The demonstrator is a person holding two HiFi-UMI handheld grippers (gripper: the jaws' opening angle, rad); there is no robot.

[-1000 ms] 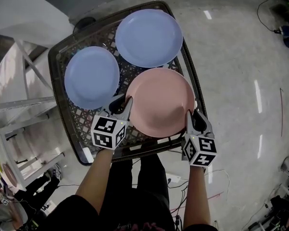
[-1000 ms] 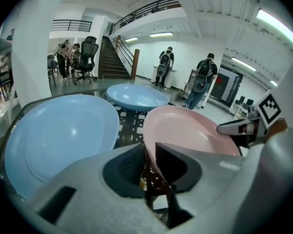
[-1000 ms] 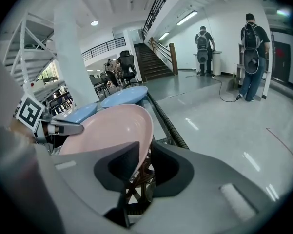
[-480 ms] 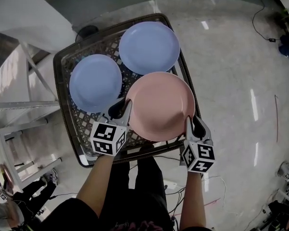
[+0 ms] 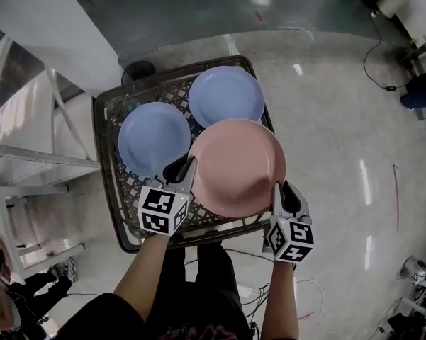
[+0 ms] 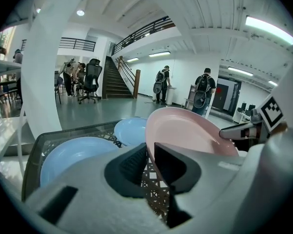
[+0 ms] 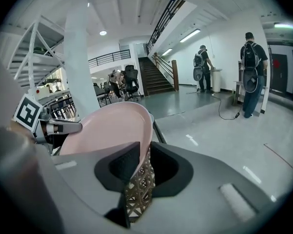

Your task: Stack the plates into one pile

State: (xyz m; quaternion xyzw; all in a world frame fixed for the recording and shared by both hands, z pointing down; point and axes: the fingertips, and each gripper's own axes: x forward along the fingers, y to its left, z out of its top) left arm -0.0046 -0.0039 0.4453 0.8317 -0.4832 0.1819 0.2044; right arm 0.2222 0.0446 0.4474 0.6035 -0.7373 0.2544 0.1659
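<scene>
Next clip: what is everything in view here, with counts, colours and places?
pink plate: one, pink, above the basket's near right part, partly over both blue plates
blue plates: two, light blue, lying in the basket, left and far
basket: one, dark lattice, in front of the person
rack: one, white, left of the basket
people: several, far across the hall
left gripper: one, shut on the pink plate's left rim
right gripper: one, jaws closing on its right rim
arms: two, bare
</scene>
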